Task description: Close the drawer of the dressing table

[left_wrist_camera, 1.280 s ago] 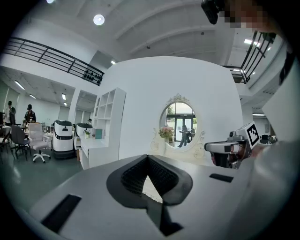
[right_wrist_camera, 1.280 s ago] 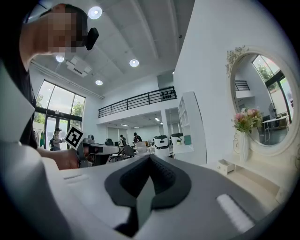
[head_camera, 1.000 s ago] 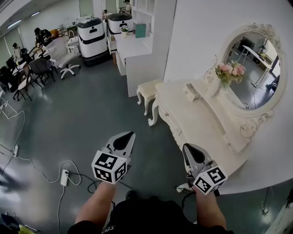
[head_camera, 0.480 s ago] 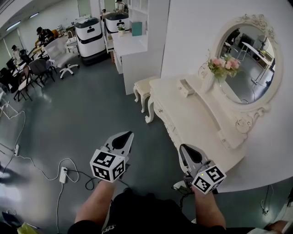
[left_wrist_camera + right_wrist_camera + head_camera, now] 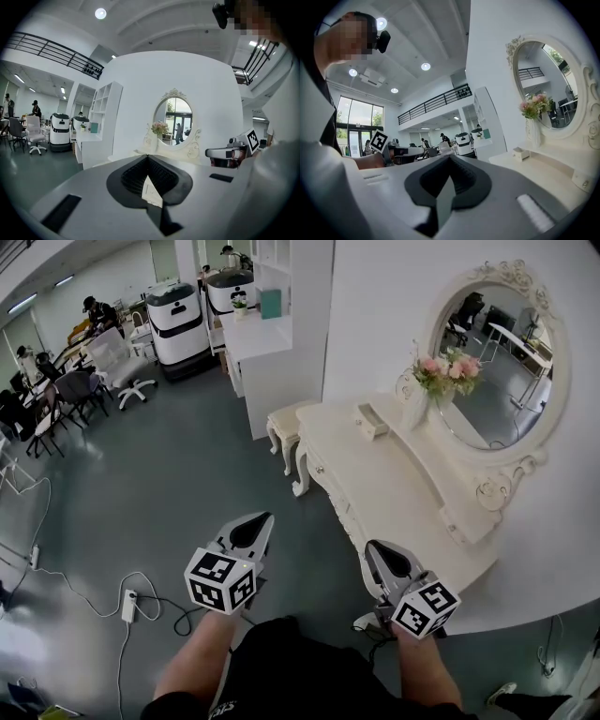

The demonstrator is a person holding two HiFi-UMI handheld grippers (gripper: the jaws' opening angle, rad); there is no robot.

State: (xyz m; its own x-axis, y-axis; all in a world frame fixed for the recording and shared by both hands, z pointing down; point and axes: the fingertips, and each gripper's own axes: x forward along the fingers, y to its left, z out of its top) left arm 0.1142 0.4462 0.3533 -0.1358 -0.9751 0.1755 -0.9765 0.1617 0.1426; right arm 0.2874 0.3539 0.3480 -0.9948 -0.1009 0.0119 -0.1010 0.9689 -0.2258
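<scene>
The left gripper (image 5: 263,518) and right gripper (image 5: 371,547) are both fully closed and empty, held side by side above the floor (image 5: 141,484), with the right gripper just beside the near end of the counter (image 5: 394,493). The drawer (image 5: 368,421) projects from the rear ledge at the far end of the counter, beside the flowers (image 5: 442,371) and below the mirror (image 5: 492,357), well apart from both grippers.

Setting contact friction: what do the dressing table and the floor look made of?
Dressing table: probably painted wood or moulded board, cream with a satin sheen; carved trim, curved legs. Floor: smooth grey coating or vinyl, semi-gloss; it shows faint light reflections.
</scene>
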